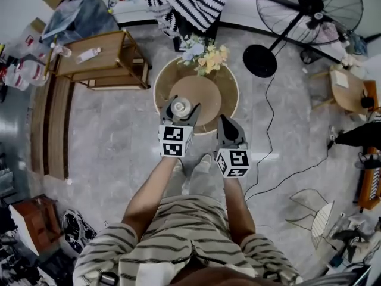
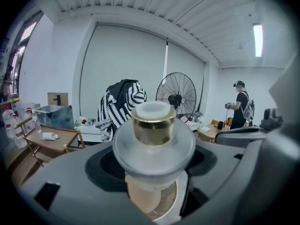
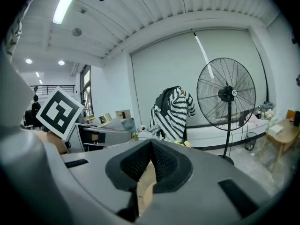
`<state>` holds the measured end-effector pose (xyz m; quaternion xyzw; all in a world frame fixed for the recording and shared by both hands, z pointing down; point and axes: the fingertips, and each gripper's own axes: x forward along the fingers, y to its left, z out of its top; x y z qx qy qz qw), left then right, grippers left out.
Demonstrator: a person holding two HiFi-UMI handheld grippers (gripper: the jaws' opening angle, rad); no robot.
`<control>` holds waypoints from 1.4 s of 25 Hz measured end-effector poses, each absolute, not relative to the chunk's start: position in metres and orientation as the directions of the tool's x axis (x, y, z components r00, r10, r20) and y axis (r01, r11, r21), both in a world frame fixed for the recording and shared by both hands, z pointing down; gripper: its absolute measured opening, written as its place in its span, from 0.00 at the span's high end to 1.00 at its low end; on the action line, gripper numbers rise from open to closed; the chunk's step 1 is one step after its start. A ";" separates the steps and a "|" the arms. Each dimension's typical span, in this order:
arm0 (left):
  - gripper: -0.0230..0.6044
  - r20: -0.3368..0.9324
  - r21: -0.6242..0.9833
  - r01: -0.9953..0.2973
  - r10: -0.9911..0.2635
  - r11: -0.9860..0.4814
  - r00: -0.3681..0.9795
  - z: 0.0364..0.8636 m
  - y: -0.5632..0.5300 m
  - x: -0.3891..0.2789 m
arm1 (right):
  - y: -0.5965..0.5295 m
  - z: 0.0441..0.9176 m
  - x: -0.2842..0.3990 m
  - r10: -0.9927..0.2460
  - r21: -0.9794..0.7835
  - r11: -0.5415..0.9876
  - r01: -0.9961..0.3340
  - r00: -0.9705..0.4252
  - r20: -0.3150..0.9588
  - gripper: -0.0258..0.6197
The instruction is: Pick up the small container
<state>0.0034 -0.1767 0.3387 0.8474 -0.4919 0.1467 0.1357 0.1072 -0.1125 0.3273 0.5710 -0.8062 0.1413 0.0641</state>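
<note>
The small container (image 2: 153, 125) is a frosted jar with a gold band and a white lid. It sits upright between the jaws of my left gripper (image 2: 153, 163), which is shut on its wide body. In the head view the container (image 1: 181, 106) and left gripper (image 1: 181, 108) hang in the air above the round wooden table (image 1: 209, 98). My right gripper (image 1: 226, 121) is just to the right, level with it. In the right gripper view the right gripper (image 3: 150, 159) has its ribbed pads together with nothing between them.
A bunch of pale flowers (image 1: 205, 55) lies at the round table's far edge. A wooden side table (image 1: 101, 58) stands to the left, a large standing fan (image 1: 309, 8) to the right with its cable across the floor. A person (image 2: 242, 108) stands far off.
</note>
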 end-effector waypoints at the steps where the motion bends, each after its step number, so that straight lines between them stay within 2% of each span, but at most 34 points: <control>1: 0.44 0.379 0.082 -0.873 -0.795 -0.481 0.473 0.331 -0.174 0.002 | -0.111 0.322 0.105 -0.904 -0.153 0.309 -0.939 -0.340 0.259 0.95; 12: 0.44 0.312 0.046 -0.860 -0.810 -0.509 0.496 0.273 -0.145 -0.017 | -0.103 0.274 0.099 -0.916 -0.118 0.328 -0.937 -0.346 0.205 0.95; 35: 0.44 0.290 0.053 -0.860 -0.817 -0.507 0.499 0.273 -0.126 -0.026 | -0.099 0.269 0.090 -0.905 -0.103 0.365 -0.925 -0.379 0.193 0.95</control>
